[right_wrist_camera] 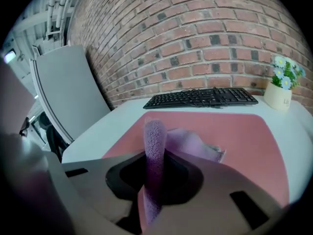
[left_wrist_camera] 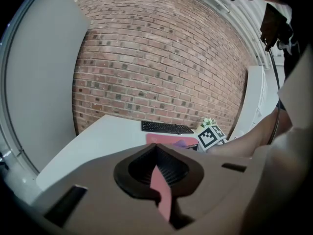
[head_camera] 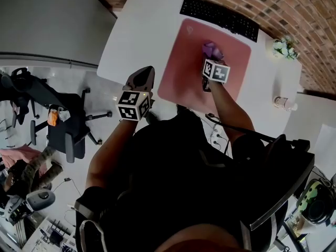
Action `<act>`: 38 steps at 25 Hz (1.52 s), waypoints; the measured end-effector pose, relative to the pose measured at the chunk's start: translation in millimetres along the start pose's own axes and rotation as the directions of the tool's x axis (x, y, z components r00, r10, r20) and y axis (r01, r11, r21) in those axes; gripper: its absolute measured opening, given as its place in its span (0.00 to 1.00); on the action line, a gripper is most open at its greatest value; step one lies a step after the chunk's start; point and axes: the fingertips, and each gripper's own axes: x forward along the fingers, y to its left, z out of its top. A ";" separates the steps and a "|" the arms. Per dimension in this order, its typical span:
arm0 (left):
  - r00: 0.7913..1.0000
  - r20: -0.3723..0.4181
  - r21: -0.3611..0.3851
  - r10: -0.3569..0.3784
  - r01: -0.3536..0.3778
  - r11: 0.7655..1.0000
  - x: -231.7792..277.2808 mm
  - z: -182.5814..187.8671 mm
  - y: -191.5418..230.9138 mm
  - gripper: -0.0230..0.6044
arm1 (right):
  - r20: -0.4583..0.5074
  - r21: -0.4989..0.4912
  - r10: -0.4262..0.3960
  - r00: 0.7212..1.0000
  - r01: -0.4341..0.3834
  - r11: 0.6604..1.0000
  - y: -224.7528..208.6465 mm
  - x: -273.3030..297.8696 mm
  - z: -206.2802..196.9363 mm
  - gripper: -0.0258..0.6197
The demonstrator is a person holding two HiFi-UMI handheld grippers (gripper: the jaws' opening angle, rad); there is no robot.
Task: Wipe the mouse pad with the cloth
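Note:
A pink mouse pad (head_camera: 184, 67) lies on the white desk (head_camera: 136, 30) in front of a black keyboard (head_camera: 220, 16). My right gripper (head_camera: 210, 58) is over the pad's far middle, shut on a purple cloth (head_camera: 212, 49). In the right gripper view a fold of the cloth (right_wrist_camera: 155, 141) stands pinched in my right gripper (right_wrist_camera: 154, 177), and the rest of it lies on the pad (right_wrist_camera: 234, 131). My left gripper (head_camera: 143, 75) hovers by the pad's left edge near the desk's front. In its own view my left gripper (left_wrist_camera: 159, 180) is shut with nothing in it.
A small pot of flowers (head_camera: 285, 47) stands at the desk's far right corner, a small pale object (head_camera: 283, 103) at its right edge. A brick wall (right_wrist_camera: 205, 38) runs behind the keyboard (right_wrist_camera: 203, 98). Office chairs (head_camera: 65, 122) stand on the floor to the left.

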 end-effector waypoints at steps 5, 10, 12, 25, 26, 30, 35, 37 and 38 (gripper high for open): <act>0.999 0.003 -0.019 0.041 -0.040 0.999 -10.9 -3.6 12.3 0.04 | -0.016 -0.034 0.045 0.999 -0.046 0.998 26.2 15.4 2.6 0.12; 0.996 0.007 -0.036 0.084 -0.084 0.996 -22.6 -6.2 25.4 0.04 | -0.031 -0.057 0.081 0.996 -0.082 0.995 48.2 29.3 5.0 0.12; 0.995 0.009 -0.043 0.098 -0.097 0.994 -25.4 -7.2 28.7 0.05 | -0.038 -0.060 0.086 0.996 -0.089 0.994 52.5 34.3 4.9 0.12; 0.988 0.018 -0.060 0.151 -0.149 0.987 -42.3 -13.8 41.5 0.04 | -0.076 -0.108 0.161 0.984 -0.169 0.980 105.2 53.0 5.6 0.12; 0.988 0.019 -0.066 0.156 -0.155 0.986 -43.7 -14.7 42.9 0.04 | -0.080 -0.115 0.172 0.982 -0.180 0.977 111.0 54.2 5.5 0.12; 0.984 0.022 -0.076 0.177 -0.175 0.982 -50.8 -15.7 48.4 0.04 | -0.091 -0.115 0.198 0.976 -0.208 0.971 130.1 61.1 6.5 0.12; 0.981 0.023 -0.084 0.195 -0.192 0.978 -60.7 -16.9 54.4 0.04 | -0.094 -0.111 0.235 0.967 -0.245 0.963 152.6 66.6 10.8 0.12; 0.980 0.027 -0.089 0.195 -0.192 0.977 -62.6 -15.9 57.0 0.04 | -0.079 -0.094 0.253 0.964 -0.260 0.961 160.0 65.9 16.8 0.12; 0.981 0.030 -0.094 0.192 -0.188 0.978 -62.5 -15.0 57.6 0.04 | -0.064 -0.083 0.263 0.963 -0.268 0.960 162.8 63.7 22.2 0.13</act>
